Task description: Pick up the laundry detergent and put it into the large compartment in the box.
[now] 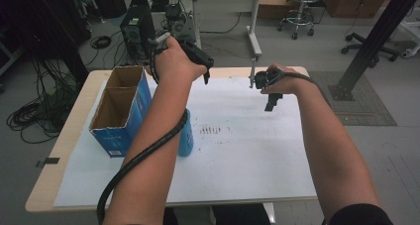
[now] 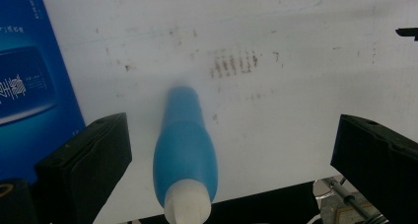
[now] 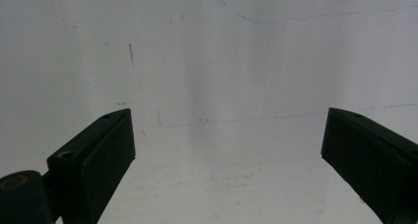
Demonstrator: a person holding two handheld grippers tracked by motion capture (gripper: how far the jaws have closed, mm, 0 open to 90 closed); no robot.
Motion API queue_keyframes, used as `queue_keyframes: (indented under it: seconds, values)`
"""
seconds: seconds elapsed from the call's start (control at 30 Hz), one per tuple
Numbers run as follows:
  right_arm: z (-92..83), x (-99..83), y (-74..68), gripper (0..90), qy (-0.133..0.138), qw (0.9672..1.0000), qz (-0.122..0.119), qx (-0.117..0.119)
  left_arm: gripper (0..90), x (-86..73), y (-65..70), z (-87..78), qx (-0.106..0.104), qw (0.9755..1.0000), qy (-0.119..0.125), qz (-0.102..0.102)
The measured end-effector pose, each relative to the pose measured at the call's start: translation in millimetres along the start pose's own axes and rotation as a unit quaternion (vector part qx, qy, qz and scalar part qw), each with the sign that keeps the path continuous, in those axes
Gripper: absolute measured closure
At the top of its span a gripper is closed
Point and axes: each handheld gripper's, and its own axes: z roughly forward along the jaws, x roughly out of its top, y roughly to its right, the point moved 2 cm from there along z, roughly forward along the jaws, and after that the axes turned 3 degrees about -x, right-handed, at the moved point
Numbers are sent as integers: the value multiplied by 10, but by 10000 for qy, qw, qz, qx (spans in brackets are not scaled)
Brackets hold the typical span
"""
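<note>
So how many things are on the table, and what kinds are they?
Blue cardboard box: 1
Blue bottle: 1
White sheet covering the table: 1
Total: 3

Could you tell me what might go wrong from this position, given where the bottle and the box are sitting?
1. The blue bottle stands upright close beside the blue box, under the person's left forearm; lowering that arm could knock it over.
2. The left gripper has its jaws wide open with the bottle off-centre between them, nearer one jaw; closing without centring might push it sideways.
3. The cable trailing from the left gripper hangs right by the bottle and could snag it.
</note>
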Motion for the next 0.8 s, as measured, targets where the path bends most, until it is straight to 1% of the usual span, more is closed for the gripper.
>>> queue_keyframes:
  seconds: [0.1, 0.2, 0.27, 0.5, 0.57, 0.63, 0.8]
  values:
    - [1, -7, -3, 62, -14, 10000, -7, 31, 20, -4, 13, -11, 5, 10000, 23, -6]
    - [-5, -16, -5, 62, -22, 10000, 7, 18, 20, -8, 23, -12, 25, 10000, 6, 25]
    - [-14, -22, -6, 60, -16, 10000, 3, 2, 20, -18, 36, -14, 7, 10000, 12, 1]
    - [-24, -29, -11, 59, -7, 10000, -20, -7, 20, -66, 54, -52, 47, 10000, 39, 18]
    - [-13, -28, -17, 59, -52, 10000, -27, -12, 20, -82, 57, -56, 47, 10000, 43, 30]
    - [-1, -22, -25, 59, -80, 10000, -49, -17, 20, -100, 61, -52, 47, 10000, 44, 14]
    - [-6, 5, -33, 59, -43, 10000, -86, -20, 19, -157, 41, -36, 104, 9999, 37, -57]
